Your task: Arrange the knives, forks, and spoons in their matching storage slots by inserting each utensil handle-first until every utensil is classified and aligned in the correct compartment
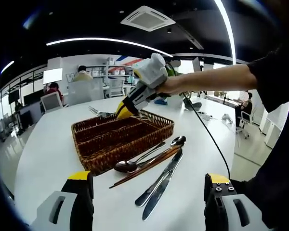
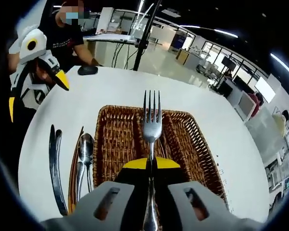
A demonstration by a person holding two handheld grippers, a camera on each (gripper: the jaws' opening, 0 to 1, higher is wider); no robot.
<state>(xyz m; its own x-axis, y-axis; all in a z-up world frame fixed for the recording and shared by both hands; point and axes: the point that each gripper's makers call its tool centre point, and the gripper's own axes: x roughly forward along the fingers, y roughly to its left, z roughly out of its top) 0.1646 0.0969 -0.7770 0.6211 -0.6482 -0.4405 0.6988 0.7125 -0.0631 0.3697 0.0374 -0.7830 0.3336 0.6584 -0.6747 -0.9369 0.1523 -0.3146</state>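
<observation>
Directly beneath the right hand-held gripper (image 2: 151, 166) sits the wicker tray (image 2: 190, 144), its slots running lengthwise away from the jaws. That hand-held gripper is clamped on a fork (image 2: 151, 122), tines pointing forward along the slots. Left of it on the table (image 2: 111, 91) lie spoons (image 2: 85, 149) and knives (image 2: 54, 163). Nearer those, the left hand-held gripper (image 1: 149, 199) hangs with jaws apart, empty.

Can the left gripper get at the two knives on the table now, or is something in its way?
Probably yes. The left gripper is open, and the knives lie on bare table just ahead of it, beside the basket. The right gripper is farther back, over the basket.
</observation>
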